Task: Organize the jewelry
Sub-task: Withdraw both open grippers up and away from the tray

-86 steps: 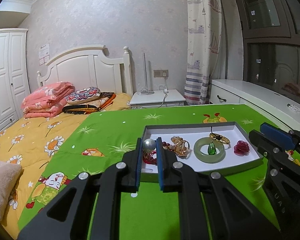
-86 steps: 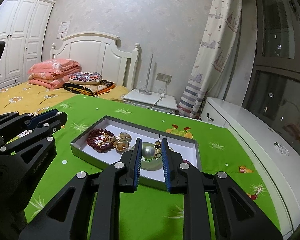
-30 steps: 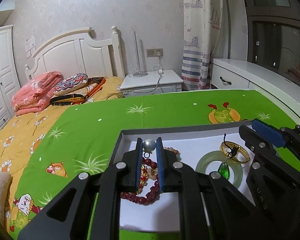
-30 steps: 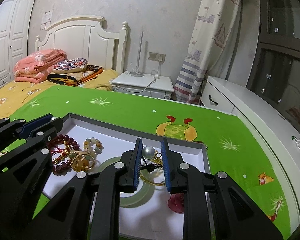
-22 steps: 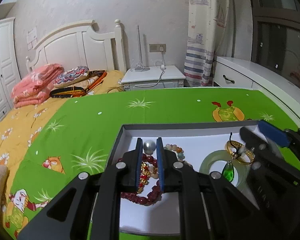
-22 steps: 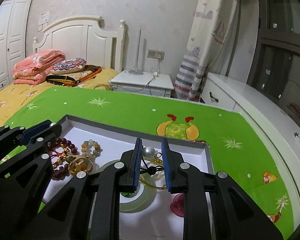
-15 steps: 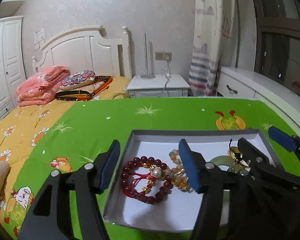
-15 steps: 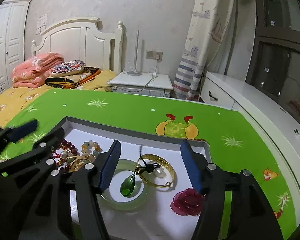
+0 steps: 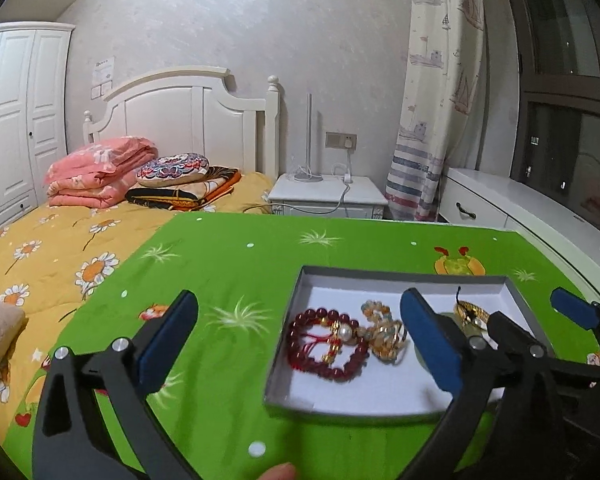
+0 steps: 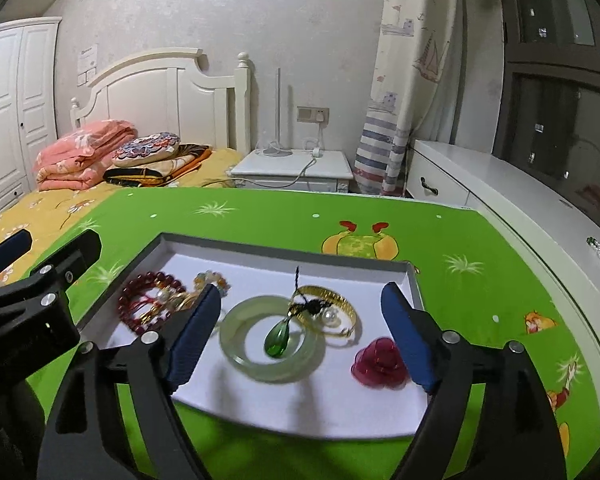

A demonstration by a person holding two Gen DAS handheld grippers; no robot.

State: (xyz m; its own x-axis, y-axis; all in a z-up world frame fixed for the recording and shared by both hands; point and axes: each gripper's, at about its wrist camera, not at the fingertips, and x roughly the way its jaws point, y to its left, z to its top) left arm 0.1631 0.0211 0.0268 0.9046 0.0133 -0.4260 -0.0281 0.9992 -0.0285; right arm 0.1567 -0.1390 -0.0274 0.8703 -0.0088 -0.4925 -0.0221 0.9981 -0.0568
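Both your left gripper [image 9: 298, 336] and right gripper [image 10: 302, 330] stand wide apart and hold nothing. The jewelry lies in the tray [image 10: 236, 246], low in the middle of the right view. One pearl [image 10: 332, 314] sits beside the gold bangle [image 10: 342, 300], another pearl [image 9: 344, 332] on the red beads [image 9: 324, 344]. If you bump the tray, the pearls can roll, and the pendant [image 10: 278, 338] cord may catch a finger.
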